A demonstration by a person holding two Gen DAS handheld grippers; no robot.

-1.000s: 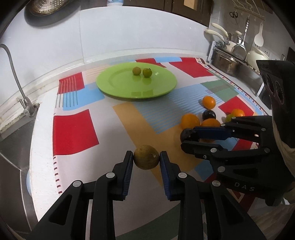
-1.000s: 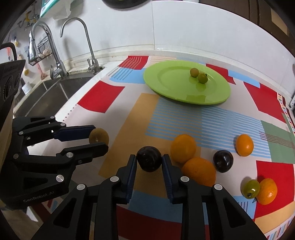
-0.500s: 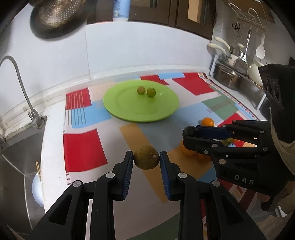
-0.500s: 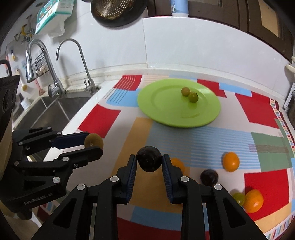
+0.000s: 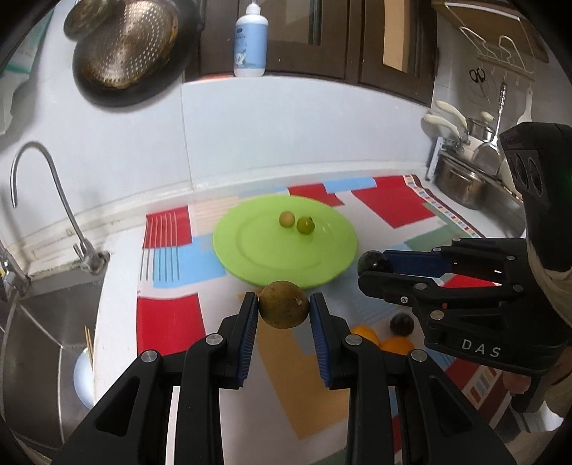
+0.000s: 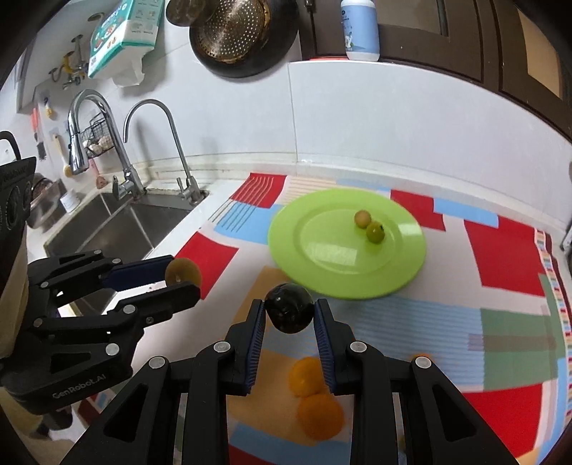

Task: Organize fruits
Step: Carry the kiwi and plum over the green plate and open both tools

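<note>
My left gripper is shut on a brownish-green round fruit, held in the air short of the green plate. My right gripper is shut on a dark plum, also raised, near the plate's front edge. The plate holds two small green fruits. Two oranges lie on the mat below the right gripper, with another dark plum beside them. Each gripper shows in the other's view: the right gripper and the left gripper.
A colourful patterned mat covers the counter. A sink with two taps lies to the left. Pots and utensils stand at the right. A colander hangs on the back wall.
Both grippers have risen higher above the mat with their fruits and moved toward the plate. The loose fruits on the mat now lie farther below.
</note>
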